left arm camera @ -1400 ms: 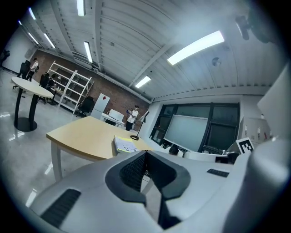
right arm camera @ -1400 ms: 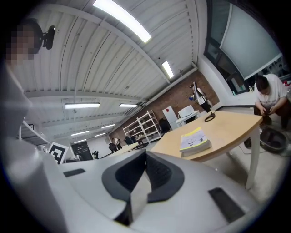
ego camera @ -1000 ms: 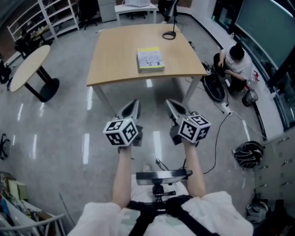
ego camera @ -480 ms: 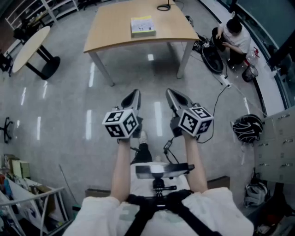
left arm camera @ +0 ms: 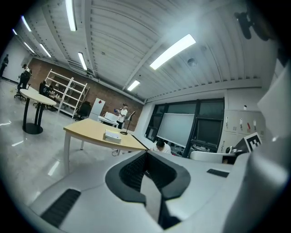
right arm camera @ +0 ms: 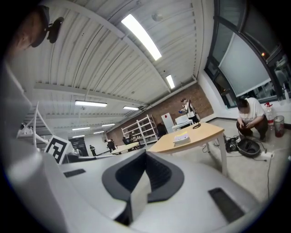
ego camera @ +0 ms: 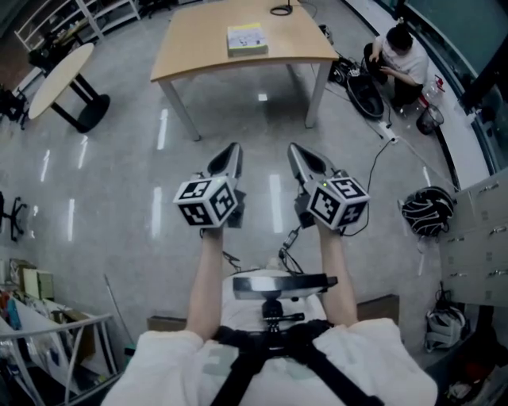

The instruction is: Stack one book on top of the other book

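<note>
The books (ego camera: pixel 247 39) lie as one small pile with a yellow-and-white cover on top, in the middle of the light wooden table (ego camera: pixel 198 55) at the top of the head view. They also show as a pale block on that table in the left gripper view (left arm camera: pixel 112 135) and the right gripper view (right arm camera: pixel 181 138). My left gripper (ego camera: pixel 231 152) and right gripper (ego camera: pixel 298 151) are held side by side over the grey floor, well short of the table. Both point toward it. Each has its jaws shut with nothing between them (left arm camera: pixel 145 152) (right arm camera: pixel 145 152).
A black cable loop (ego camera: pixel 282 10) lies on the table's far edge. A person (ego camera: pixel 401 51) crouches by gear to the right of the table. A round table (ego camera: pixel 59 75) stands at the left, a black helmet (ego camera: pixel 427 212) lies on the floor at the right, and clutter fills the lower left corner.
The table and books have slid toward the top of the head view and shrunk as I backed away. Both grippers travelled with me, still shut and side by side.
</note>
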A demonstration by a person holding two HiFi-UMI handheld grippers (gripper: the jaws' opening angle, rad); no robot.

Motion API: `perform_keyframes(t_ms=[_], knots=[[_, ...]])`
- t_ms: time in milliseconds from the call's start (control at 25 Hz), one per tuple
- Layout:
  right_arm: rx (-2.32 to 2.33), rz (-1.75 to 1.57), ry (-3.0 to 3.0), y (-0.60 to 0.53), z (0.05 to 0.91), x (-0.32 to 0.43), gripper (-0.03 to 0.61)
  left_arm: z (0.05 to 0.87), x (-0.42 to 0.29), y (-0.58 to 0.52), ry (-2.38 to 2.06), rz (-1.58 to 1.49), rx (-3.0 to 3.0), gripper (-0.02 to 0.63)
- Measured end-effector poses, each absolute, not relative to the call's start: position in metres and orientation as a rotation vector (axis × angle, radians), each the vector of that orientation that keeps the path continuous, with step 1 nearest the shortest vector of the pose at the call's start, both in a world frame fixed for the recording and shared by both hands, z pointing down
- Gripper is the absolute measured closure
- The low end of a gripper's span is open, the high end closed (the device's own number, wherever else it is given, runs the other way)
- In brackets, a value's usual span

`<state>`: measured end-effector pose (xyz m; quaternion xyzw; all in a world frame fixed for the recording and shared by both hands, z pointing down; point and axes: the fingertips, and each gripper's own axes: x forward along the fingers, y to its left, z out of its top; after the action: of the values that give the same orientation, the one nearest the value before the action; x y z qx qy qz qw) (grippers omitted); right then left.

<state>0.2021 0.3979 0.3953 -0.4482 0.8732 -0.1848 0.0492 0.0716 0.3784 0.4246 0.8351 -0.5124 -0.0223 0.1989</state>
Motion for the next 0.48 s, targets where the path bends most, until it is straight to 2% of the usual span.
perform_keyframes(t_ms=[480], knots=[[-1.349, -0.490, 2.754, 0.411, 0.389, 0.155, 0.581, 0.405, 0.036, 0.387, -1.465, -0.101, 2.363, 0.597]])
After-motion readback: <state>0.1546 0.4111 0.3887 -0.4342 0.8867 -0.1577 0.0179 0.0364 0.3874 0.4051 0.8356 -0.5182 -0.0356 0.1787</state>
